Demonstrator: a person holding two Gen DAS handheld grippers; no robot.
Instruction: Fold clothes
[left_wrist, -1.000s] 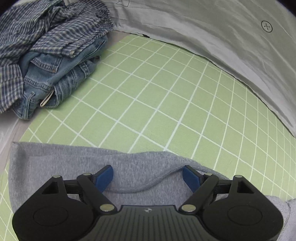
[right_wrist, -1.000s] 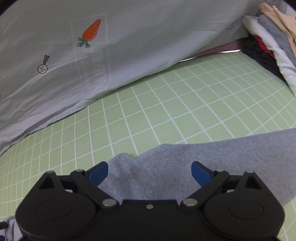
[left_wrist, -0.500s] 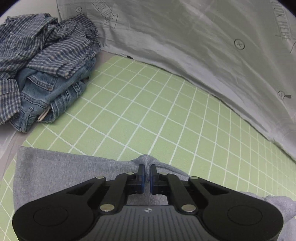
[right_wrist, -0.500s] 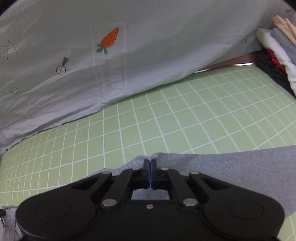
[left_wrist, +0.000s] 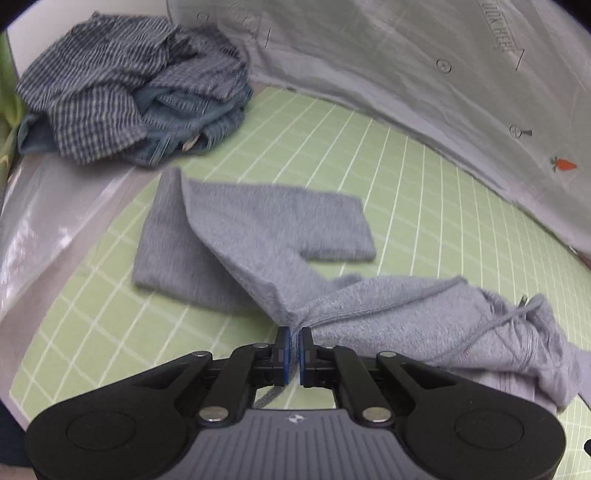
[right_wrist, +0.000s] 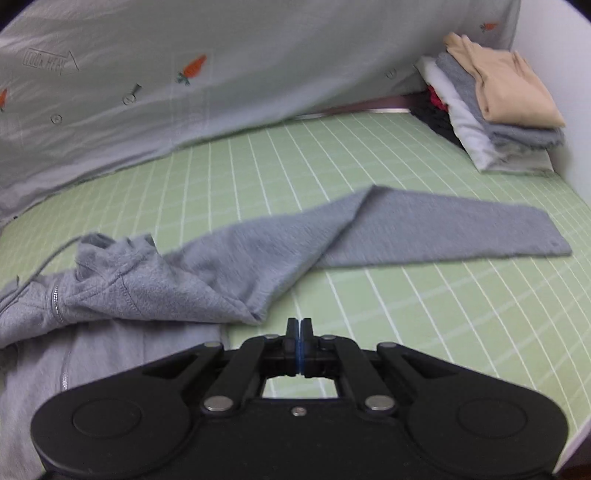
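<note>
A grey zip hoodie (left_wrist: 258, 229) lies on the green grid mat (left_wrist: 406, 177). My left gripper (left_wrist: 294, 332) is shut on a pinch of its shoulder fabric, which rises in a ridge to the pads. Its left sleeve trails away behind that ridge. In the right wrist view the hoodie (right_wrist: 406, 221) stretches across the mat (right_wrist: 443, 314), its right sleeve lying flat to the right. My right gripper (right_wrist: 299, 325) is shut. A raised peak of fabric (right_wrist: 258, 314) ends just left of its tips, and no cloth shows between the pads.
A loose pile of a plaid shirt and jeans (left_wrist: 122, 96) sits at the mat's far left. A stack of folded clothes (right_wrist: 491, 107) stands at the far right by a white wall. A grey sheet with carrot prints (right_wrist: 184, 74) hangs along the back.
Both grippers went from open to shut on the hoodie's top edge, then pulled back and up. The sleeves dragged into view, and the fabric now sits beside the right gripper's tips.
</note>
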